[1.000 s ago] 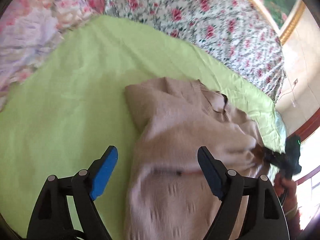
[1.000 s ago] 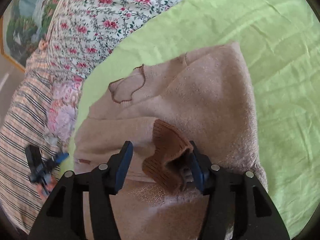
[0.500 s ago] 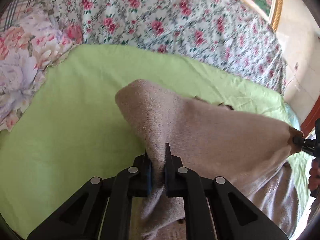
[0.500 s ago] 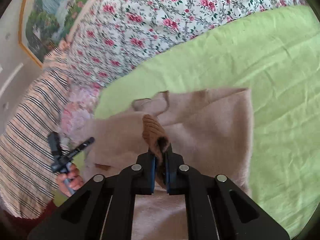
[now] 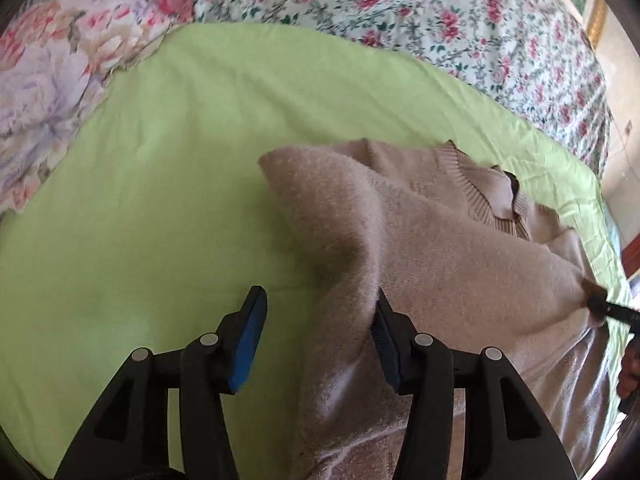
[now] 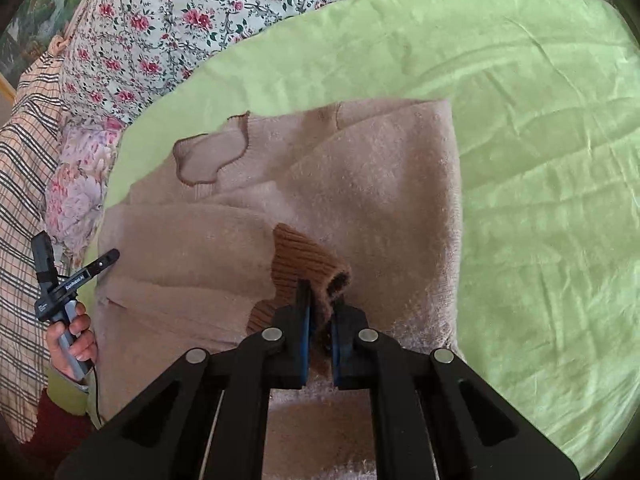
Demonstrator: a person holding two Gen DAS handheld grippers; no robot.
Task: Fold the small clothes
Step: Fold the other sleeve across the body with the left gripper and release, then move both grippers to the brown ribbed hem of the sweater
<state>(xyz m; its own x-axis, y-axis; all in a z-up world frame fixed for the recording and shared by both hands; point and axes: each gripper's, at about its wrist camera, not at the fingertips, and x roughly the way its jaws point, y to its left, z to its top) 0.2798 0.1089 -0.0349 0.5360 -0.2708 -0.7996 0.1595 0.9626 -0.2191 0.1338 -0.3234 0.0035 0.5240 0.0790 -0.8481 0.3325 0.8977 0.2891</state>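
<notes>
A beige knitted sweater [image 5: 440, 248] lies partly folded on the green sheet [image 5: 160, 200]. My left gripper [image 5: 318, 316] is opening. A raised fold of the sweater leans against its right pad [image 5: 382, 332], while the left pad is clear of it. In the right wrist view the sweater [image 6: 360, 168] shows its collar at the upper left. My right gripper [image 6: 320, 300] still pinches the brown ribbed cuff [image 6: 304, 256] of a sleeve, its jaws just starting to part. Its black tip [image 5: 608, 308] pulls the sleeve taut at the right edge of the left wrist view.
Floral bedding [image 5: 400, 0] borders the green sheet at the back, with a pale flowered pillow [image 5: 48, 80] on the left. A checked cloth [image 6: 24, 160] lies at the left edge. A person's hand [image 6: 76, 332] holds the left gripper's handle there.
Both grippers shut on the sweater and lifted it. The left one has since opened and sunk, letting its fold go. The right one keeps the cuff, carried across the sweater's body.
</notes>
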